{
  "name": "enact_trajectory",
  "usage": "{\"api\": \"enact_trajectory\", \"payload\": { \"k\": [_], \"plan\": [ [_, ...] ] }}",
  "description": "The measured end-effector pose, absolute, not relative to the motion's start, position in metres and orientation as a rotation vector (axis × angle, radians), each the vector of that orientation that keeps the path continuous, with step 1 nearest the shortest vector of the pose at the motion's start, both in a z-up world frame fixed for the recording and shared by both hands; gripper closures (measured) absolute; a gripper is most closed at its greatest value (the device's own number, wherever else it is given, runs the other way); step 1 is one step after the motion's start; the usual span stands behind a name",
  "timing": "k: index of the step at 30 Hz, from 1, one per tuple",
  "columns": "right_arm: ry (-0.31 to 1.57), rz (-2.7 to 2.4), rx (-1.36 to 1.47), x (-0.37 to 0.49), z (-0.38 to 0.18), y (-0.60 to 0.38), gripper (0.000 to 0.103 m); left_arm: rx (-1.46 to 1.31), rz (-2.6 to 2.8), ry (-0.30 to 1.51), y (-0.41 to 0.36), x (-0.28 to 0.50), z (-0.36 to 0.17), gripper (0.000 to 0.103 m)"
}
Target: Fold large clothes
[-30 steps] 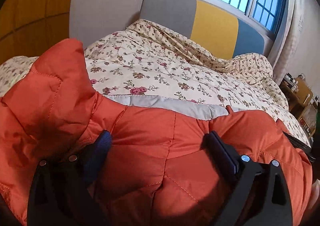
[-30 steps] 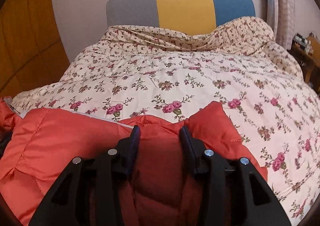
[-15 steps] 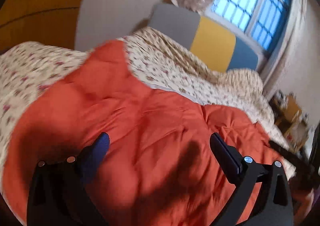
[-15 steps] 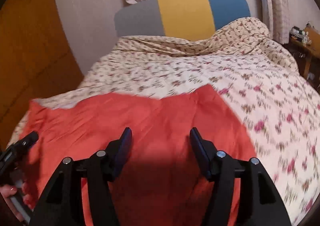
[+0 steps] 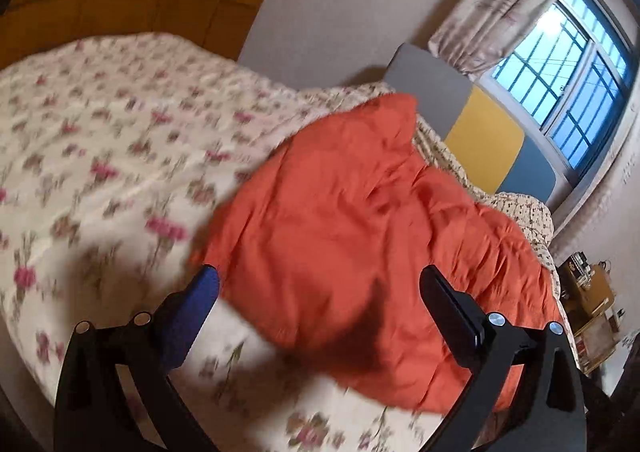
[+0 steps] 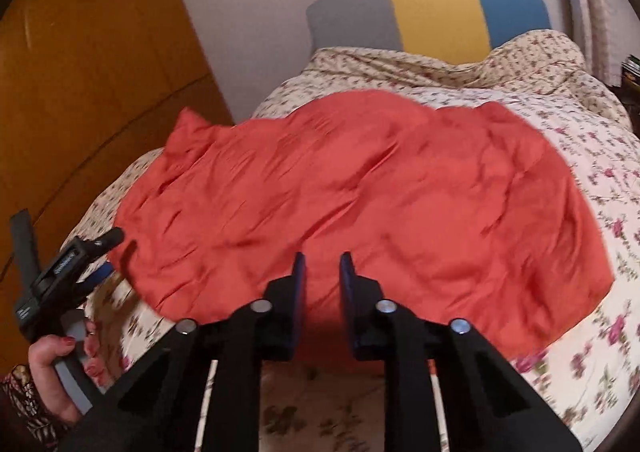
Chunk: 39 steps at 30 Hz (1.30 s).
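An orange padded jacket (image 6: 360, 204) lies spread across the floral bed cover; it also shows in the left wrist view (image 5: 360, 236). My left gripper (image 5: 320, 288) is open and empty, held above the jacket's near left edge. It shows from outside in the right wrist view (image 6: 100, 248), held in a hand at the jacket's left end. My right gripper (image 6: 323, 268) is above the jacket's near edge with its fingers (image 6: 298, 280) a narrow gap apart and nothing between them.
The bed (image 6: 592, 156) has a floral quilt and a grey, yellow and blue headboard (image 6: 432, 12) under a window. Orange wardrobe doors (image 6: 88, 72) stand to the left. A bedside table (image 5: 592, 292) with small things stands at the right.
Both grippers let go of the jacket and drew back and up. The jacket now lies flat on the bed. The right fingers opened, then narrowed again.
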State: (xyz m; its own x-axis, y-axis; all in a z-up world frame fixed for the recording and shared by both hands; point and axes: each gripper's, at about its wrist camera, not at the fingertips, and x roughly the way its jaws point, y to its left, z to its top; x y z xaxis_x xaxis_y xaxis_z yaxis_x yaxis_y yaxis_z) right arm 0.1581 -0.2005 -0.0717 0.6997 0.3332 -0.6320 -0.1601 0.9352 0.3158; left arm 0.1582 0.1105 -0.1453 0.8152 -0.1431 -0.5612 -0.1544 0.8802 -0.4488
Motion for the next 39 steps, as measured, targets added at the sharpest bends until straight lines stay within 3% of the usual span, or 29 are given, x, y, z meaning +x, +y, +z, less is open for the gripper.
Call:
{"api": "enact_trajectory", "payload": {
  "k": [11, 21, 26, 33, 39],
  "plan": [
    [0.857, 0.299, 0.15, 0.184, -0.113, -0.172, 0.095, -0.595, -0.116, 0.726, 0.108, 0.182, -0.171, 0.004],
    [0.841, 0.333, 0.162, 0.188, -0.124, -0.172, 0.095, -0.682, -0.1, 0.653, 0.109, 0.19, -0.171, 0.005],
    [0.825, 0.328, 0.165, 0.184, -0.121, -0.174, 0.095, -0.798, -0.069, 0.64, 0.114, 0.195, -0.174, 0.027],
    [0.818, 0.33, 0.174, 0.179, -0.121, -0.176, 0.095, -0.849, -0.07, 0.637, 0.116, 0.188, -0.167, 0.068],
    [0.817, 0.328, 0.176, 0.179, -0.121, -0.177, 0.095, -0.669, -0.09, 0.563, 0.092, 0.175, -0.123, 0.08]
  ]
}}
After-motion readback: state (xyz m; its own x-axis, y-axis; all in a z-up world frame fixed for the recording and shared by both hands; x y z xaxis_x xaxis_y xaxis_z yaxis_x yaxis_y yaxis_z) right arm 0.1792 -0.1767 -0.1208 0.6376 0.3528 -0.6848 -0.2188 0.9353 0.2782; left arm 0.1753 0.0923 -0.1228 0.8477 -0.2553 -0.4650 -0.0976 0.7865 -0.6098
